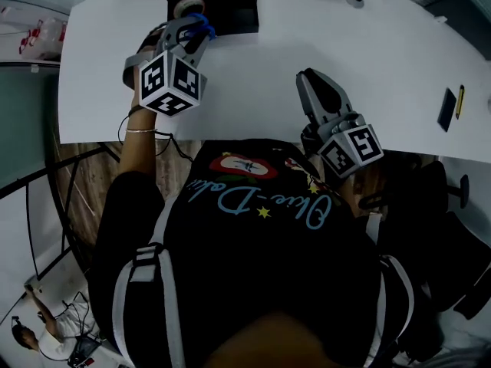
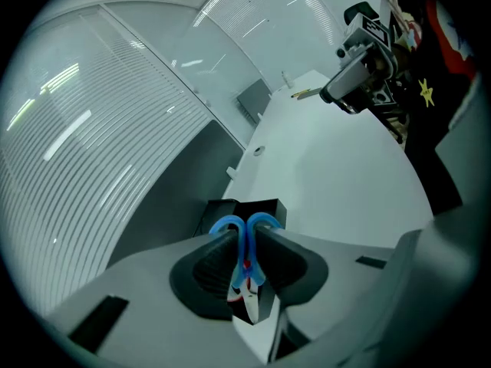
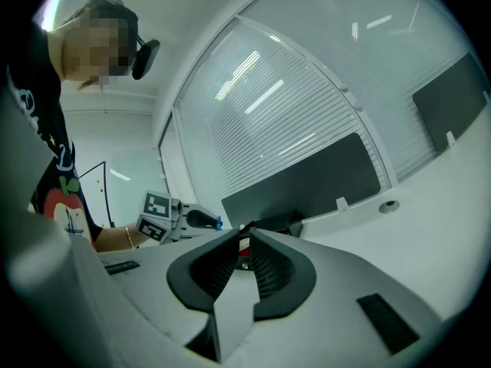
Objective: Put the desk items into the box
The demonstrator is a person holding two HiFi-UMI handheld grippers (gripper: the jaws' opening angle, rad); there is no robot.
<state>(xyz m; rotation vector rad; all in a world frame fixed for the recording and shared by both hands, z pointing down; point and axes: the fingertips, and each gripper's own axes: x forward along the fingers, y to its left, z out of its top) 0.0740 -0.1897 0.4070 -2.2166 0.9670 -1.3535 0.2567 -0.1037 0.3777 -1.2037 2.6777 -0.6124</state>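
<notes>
Jaws of the left gripper clamp on a blue-handled tool, its two blue loops sticking out past the dark pads, which press in on it from both sides. Seen from the head view, the left gripper holds the blue-handled tool at the near edge of the black box, which sits at the far side of the white desk; whether the tool is over the opening cannot be told. The left gripper view shows the black box just beyond the loops. Jaws of the right gripper are drawn together with nothing between them, and that gripper points level across the desk toward the black box and the left gripper. In the head view the right gripper is over the near part of the desk, well apart from the box and to its right. A pen and a dark flat item lie side by side at the desk's far right end. The person holding both grippers wears a dark printed shirt.
</notes>
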